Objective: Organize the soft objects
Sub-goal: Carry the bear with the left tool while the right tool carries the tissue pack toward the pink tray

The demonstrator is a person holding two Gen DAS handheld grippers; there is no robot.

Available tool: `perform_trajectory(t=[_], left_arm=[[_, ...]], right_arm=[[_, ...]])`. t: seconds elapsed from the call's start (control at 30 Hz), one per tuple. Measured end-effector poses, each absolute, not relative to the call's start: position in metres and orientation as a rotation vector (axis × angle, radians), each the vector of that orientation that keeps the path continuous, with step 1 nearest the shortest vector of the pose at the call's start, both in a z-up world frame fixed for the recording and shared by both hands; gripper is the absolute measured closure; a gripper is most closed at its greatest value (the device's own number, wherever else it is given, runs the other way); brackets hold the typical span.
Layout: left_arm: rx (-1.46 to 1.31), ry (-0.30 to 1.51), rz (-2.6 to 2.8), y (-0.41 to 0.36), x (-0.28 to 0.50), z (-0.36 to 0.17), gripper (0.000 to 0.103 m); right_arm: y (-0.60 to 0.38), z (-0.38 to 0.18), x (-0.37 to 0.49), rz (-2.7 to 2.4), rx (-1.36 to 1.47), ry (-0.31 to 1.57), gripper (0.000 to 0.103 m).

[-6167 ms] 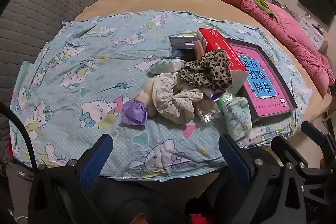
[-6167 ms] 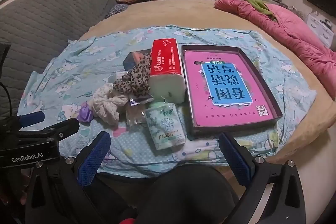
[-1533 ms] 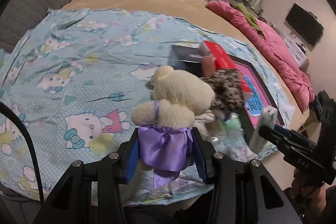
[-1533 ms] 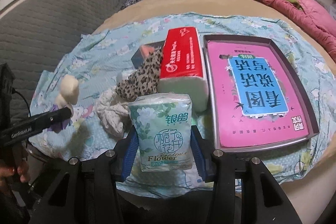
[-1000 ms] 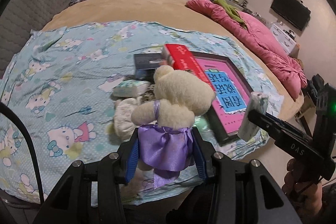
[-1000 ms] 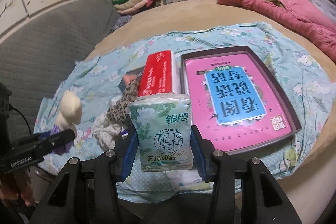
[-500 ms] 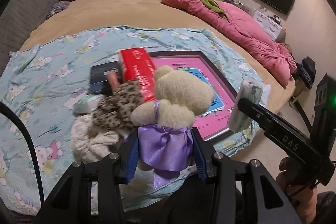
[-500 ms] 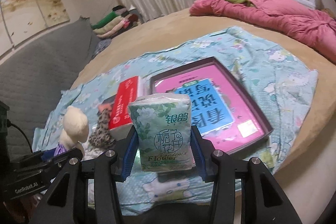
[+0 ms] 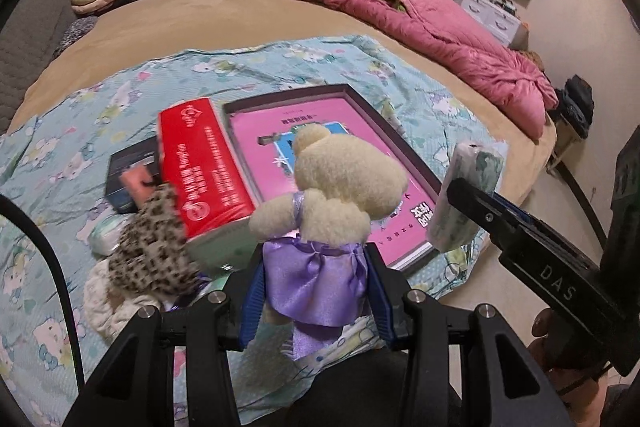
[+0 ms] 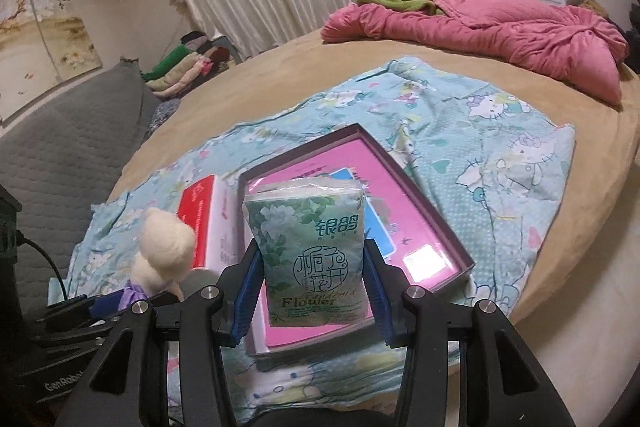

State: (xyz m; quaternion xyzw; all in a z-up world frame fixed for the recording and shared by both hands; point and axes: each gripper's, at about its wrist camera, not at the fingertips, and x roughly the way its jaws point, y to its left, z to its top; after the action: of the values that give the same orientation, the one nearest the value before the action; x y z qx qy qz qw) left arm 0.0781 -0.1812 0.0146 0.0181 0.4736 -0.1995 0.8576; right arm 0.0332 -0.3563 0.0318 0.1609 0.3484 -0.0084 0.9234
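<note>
Two grippers, each clamped on one soft item, held above the bed.

Left gripper (image 9: 316,291) pinches a cream plush bear (image 9: 340,195) by its purple dress; right gripper (image 10: 310,287) squeezes a green tissue pack (image 10: 310,251). Below: leopard scrunchie (image 9: 152,251) touching red tissue box (image 9: 204,167), pink-lined tray (image 10: 436,227) just beside it, all on patterned sheet (image 10: 500,155). Beyond: pink quilt (image 10: 500,31).
</note>
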Motion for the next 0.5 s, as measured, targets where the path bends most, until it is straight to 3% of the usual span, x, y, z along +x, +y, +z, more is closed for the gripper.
perform_trajectory(t=[0.5], left_arm=[[0.109,1.106,-0.467,-0.227,0.107,-0.031,0.057]], right_arm=[[-0.392,0.001,0.055,-0.085,0.374,0.766,0.054]])
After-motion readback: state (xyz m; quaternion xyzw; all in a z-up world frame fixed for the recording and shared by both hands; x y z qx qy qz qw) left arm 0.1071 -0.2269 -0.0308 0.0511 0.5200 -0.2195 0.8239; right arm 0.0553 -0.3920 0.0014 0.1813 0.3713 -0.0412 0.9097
